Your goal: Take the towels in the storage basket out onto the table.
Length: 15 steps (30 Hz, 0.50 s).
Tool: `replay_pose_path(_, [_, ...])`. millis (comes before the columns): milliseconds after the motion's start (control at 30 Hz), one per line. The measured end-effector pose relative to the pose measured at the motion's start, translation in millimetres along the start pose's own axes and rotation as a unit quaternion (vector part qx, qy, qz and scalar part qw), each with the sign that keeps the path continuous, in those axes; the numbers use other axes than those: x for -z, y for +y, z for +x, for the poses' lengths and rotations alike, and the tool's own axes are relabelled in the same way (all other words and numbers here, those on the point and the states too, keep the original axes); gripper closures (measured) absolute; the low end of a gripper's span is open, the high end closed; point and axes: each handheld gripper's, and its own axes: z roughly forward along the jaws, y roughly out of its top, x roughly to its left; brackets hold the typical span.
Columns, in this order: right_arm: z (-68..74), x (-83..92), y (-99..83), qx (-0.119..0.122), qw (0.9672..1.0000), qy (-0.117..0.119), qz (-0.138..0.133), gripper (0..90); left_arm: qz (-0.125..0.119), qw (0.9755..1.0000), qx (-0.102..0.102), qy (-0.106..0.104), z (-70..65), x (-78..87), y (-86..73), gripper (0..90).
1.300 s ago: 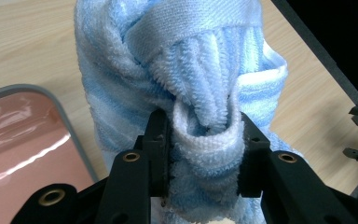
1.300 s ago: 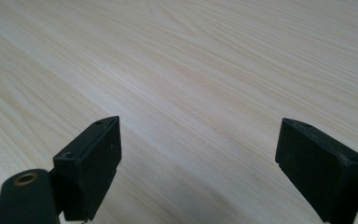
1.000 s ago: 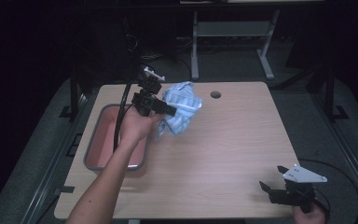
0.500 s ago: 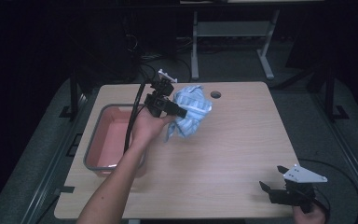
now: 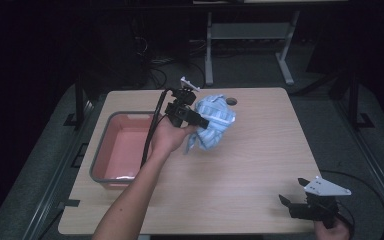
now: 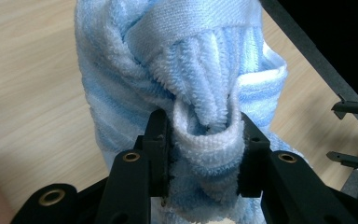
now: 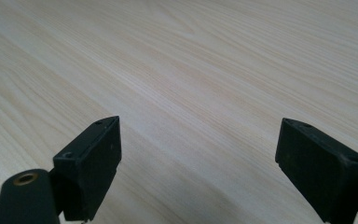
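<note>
1. Over the far middle of the wooden table (image 5: 260,165): light blue striped terry towel (image 5: 214,122) bunched and hanging from the left gripper (image 5: 198,121), apart from the tabletop as far as the high view tells. Largest risk: most of the cloth hangs free below the pinch, so a quick swing could drag the fold out and drop the towel short of wherever it is meant to go.

2. Left of the towel, near the table's left edge: pink tub with a grey rim (image 5: 98,161), holding nothing but a small pale patch at its near wall. If the tub is the target, trailing lower corner of the towel could catch on the rim or end up draped over the wall.

3. Left gripper view: jaws drawn narrow and clamped on one rolled fold of the towel (image 6: 200,84), fold bulging up between the pads. Thick, soft pile, so possible creep under load; judgement only.

4. Near right corner: right gripper (image 5: 291,192) low over bare wood, jaws spread wide, nothing between them in the right gripper view (image 7: 196,168). Well apart from the towel; no hindrance, but no support for the hanging end either.

5. Own cable trailing across the left forearm and over the tub: could snag the rim.

6. Small round grommet hole (image 5: 231,101) just behind the towel: no obstacle.
</note>
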Motion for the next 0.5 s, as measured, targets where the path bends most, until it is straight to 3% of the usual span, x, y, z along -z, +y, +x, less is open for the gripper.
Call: replay_pose_path(500, [1.8, -0.6, 2.1, -0.001, 1.0, 0.002, -0.006, 13.7, 0.008, 0.9999, 0.001, -0.013, -4.0, -28.1, -0.5, 63.0])
